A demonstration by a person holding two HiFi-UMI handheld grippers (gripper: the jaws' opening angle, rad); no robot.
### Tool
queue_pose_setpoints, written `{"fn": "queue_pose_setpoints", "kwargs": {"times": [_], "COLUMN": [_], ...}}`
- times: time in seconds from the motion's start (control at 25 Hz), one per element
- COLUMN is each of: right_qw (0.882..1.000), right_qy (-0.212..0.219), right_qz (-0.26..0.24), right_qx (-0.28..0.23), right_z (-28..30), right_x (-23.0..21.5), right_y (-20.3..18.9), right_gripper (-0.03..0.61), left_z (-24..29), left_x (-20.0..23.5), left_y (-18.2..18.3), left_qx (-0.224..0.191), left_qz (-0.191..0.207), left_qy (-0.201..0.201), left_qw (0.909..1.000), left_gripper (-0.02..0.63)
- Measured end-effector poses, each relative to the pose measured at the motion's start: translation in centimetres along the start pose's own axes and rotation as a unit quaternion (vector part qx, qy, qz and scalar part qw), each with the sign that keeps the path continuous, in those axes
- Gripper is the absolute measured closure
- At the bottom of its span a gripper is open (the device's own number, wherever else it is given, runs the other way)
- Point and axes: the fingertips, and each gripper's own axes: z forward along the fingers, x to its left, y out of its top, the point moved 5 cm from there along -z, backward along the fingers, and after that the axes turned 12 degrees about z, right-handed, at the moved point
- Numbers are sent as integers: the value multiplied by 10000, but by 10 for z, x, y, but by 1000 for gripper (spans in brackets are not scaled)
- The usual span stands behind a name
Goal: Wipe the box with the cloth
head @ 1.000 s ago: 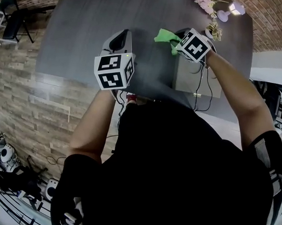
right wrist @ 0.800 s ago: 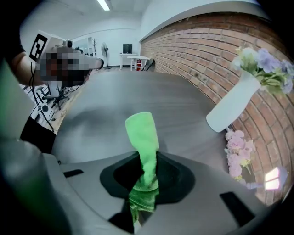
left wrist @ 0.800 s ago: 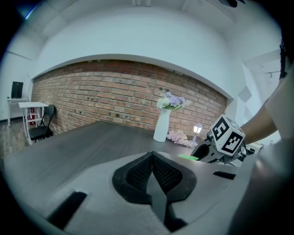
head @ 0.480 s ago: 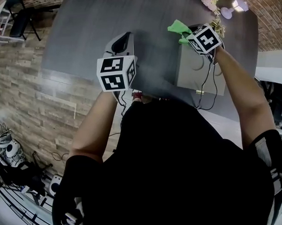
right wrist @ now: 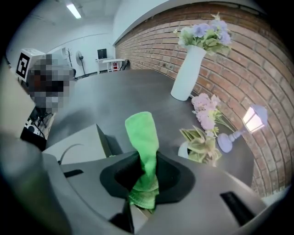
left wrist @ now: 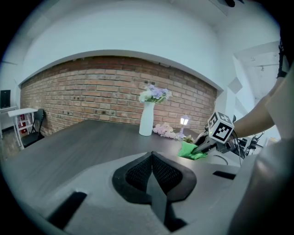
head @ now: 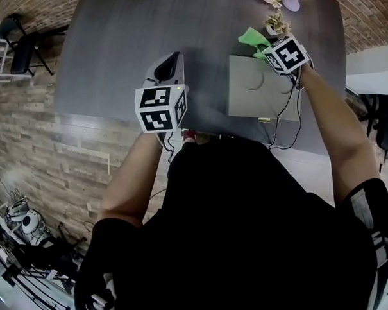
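Now, from above, the gray box [head: 255, 94] sits by the table's [head: 125, 45] near edge, green cloth [head: 252, 37] at its far right corner. The left gripper's [left wrist: 151, 156] jaws are pressed together, empty. The right gripper's [right wrist: 144, 160] jaws squeeze the cloth.

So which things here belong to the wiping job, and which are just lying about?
In the job: green cloth, right gripper shut on it, grey box.
Lying about: white vase, pink flowers, small lamp, left gripper shut on nothing.
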Motion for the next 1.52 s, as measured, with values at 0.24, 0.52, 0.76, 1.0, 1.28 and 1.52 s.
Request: {"fn": "queue_pose_setpoints", "kwargs": {"times": [0.24, 0.52, 0.76, 1.0, 1.28, 1.52], "right_qw": [9993, 9960, 9934, 9922, 9874, 9846], "right_qy": [-192, -344, -316, -364, -378, -392], "right_qz": [311, 775, 1030, 1141, 1494, 1665], "right_qx": [-101, -268, -383, -355, -354, -354], "right_z": [-21, -42, -50, -51, -57, -68], "right_x": [-43, -81, -100, -112, -103, -79], "right_y": [-34, -72, -91, -107, -131, -150], "right_gripper": [502, 502, 502, 502, 502, 500], "left_z": [19, 30, 39, 41, 41, 45], "left_x": [-40, -78, -99, -113, -116, -120], "left_y": [12, 24, 38, 42, 52, 60], "left_qx": [30, 59, 31, 118, 69, -72], "left_qz": [235, 516, 677, 801, 971, 1147], "left_qy": [-222, -353, -372, -423, -515, -842], "left_qw": [9995, 9980, 9970, 9958, 9939, 9898], "left_gripper": [604, 604, 604, 604, 604, 604]}}
